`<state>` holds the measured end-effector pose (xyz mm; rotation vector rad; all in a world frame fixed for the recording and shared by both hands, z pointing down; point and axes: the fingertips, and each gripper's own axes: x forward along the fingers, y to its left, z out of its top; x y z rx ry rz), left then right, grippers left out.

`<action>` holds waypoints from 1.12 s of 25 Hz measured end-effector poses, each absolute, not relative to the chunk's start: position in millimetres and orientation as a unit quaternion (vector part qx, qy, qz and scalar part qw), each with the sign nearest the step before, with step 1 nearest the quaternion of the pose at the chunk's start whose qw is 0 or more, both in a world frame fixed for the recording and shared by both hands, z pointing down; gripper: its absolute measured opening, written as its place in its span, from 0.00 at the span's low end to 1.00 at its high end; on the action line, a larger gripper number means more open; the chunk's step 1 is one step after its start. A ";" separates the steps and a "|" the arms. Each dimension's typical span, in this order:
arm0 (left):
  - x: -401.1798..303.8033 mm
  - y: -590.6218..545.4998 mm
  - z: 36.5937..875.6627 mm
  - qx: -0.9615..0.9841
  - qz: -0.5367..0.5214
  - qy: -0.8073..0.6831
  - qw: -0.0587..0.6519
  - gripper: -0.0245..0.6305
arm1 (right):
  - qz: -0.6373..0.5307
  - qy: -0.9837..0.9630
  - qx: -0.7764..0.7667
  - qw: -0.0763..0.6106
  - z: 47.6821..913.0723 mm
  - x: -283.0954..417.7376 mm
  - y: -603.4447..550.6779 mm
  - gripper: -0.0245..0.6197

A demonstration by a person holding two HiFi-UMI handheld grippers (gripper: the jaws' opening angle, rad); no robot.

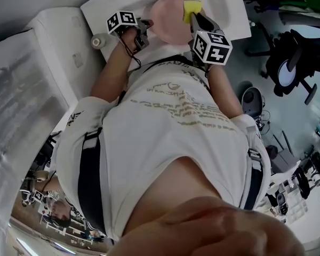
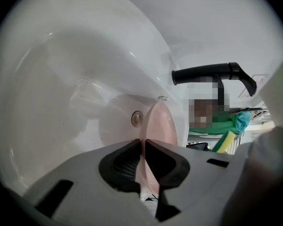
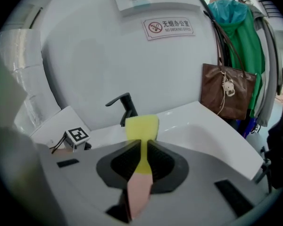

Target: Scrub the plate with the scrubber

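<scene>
A pink plate [image 1: 170,19] is held on edge over the white sink [image 1: 226,7]. My left gripper [image 1: 144,32] is shut on the plate's left rim; in the left gripper view the plate [image 2: 159,126] stands edge-on between the jaws of this gripper [image 2: 142,157]. My right gripper [image 1: 198,19] is shut on a yellow scrubber [image 1: 191,8] at the plate's upper right edge. In the right gripper view the scrubber [image 3: 141,128] sticks up out of the jaws of that gripper [image 3: 142,160], with a pink strip of plate [image 3: 138,192] below it.
A black faucet [image 3: 125,106] stands at the back of the sink, seen too in the left gripper view [image 2: 212,73]. The drain [image 2: 137,118] lies in the basin bottom. A brown bag [image 3: 226,93] and green cloth [image 3: 243,41] hang to the right.
</scene>
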<state>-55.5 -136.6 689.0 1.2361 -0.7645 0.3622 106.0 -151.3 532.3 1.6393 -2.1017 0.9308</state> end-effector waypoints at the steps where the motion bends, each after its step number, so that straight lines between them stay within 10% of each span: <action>1: -54.9 -136.6 685.5 0.569 0.163 -0.345 0.728 0.09 | 0.331 -0.735 0.568 0.164 535.2 103.2 -152.3 0.11; 28: -39.6 -122.6 621.1 0.679 0.100 -0.277 0.672 0.09 | 0.393 -0.594 0.627 0.316 611.7 148.5 -175.5 0.11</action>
